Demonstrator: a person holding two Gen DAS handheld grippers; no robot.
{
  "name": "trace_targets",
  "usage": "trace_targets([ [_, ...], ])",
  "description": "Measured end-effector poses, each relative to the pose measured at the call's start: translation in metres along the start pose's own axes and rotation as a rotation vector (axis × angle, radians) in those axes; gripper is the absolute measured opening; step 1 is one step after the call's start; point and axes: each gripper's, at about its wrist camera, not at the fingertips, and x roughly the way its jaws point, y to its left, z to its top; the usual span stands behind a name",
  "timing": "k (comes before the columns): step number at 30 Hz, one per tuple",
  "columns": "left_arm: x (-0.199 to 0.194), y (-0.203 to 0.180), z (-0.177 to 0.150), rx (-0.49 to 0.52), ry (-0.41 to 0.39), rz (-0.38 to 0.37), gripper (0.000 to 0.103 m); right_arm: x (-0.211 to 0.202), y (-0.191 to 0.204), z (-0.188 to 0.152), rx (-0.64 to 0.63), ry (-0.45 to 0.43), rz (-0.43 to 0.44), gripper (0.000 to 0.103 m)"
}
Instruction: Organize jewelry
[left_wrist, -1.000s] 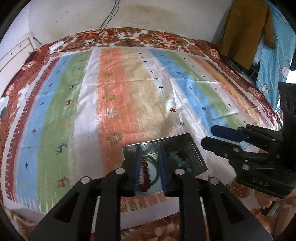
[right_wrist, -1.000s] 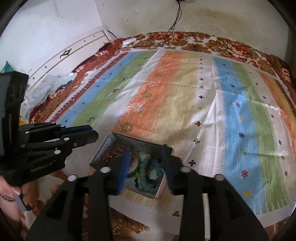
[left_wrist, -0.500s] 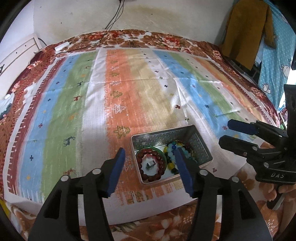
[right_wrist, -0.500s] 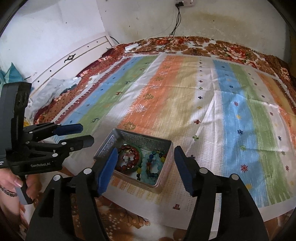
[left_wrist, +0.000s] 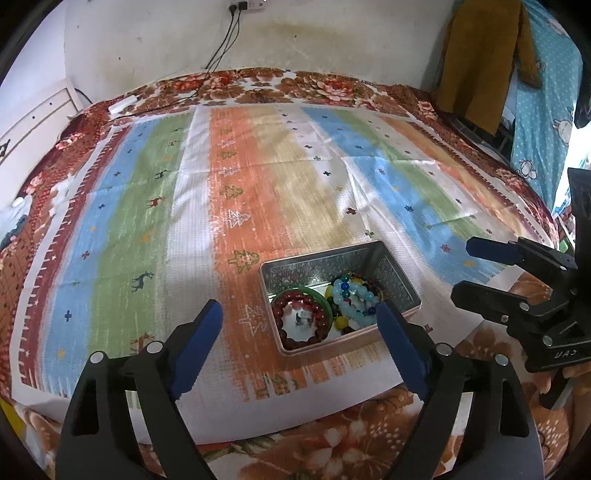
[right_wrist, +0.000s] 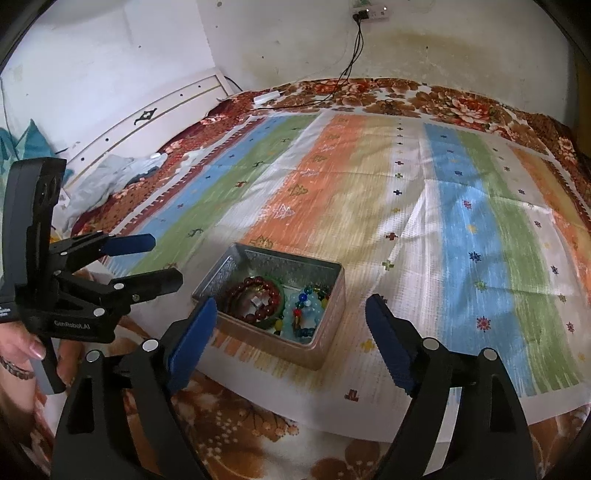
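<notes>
I hold both tongs, left tongs (left_wrist: 299, 321) and right tongs (right_wrist: 288, 317), which have just been opening wide and grip nothing. The metal tin (left_wrist: 402, 284) of bead bracelets (left_wrist: 301, 319) sits near the bed's (left_wrist: 258, 81) front edge. I should descend slowly over one bracelet.

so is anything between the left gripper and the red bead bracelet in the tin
Nothing visible. The left gripper is open and empty, its jaws having just been opening. The red bead bracelet lies exposed in the open metal tin, no lid on it; only the tin's near wall rises in front. The right gripper hangs off to the side.
</notes>
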Motion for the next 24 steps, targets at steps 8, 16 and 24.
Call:
trace_targets([
  [8,-0.008,-0.001,-0.009,-0.003,-0.024,0.009,0.097,-0.013,0.004,-0.009,-0.004,-0.038,0.01,0.091],
  [16,-0.017,-0.01,-0.019,0.052,-0.068,0.045,0.097,-0.021,0.004,-0.02,0.001,-0.059,0.006,0.093],
  [24,-0.029,-0.024,-0.027,0.119,-0.153,0.096,0.097,-0.026,0.01,-0.029,-0.024,-0.071,0.006,0.093],
])
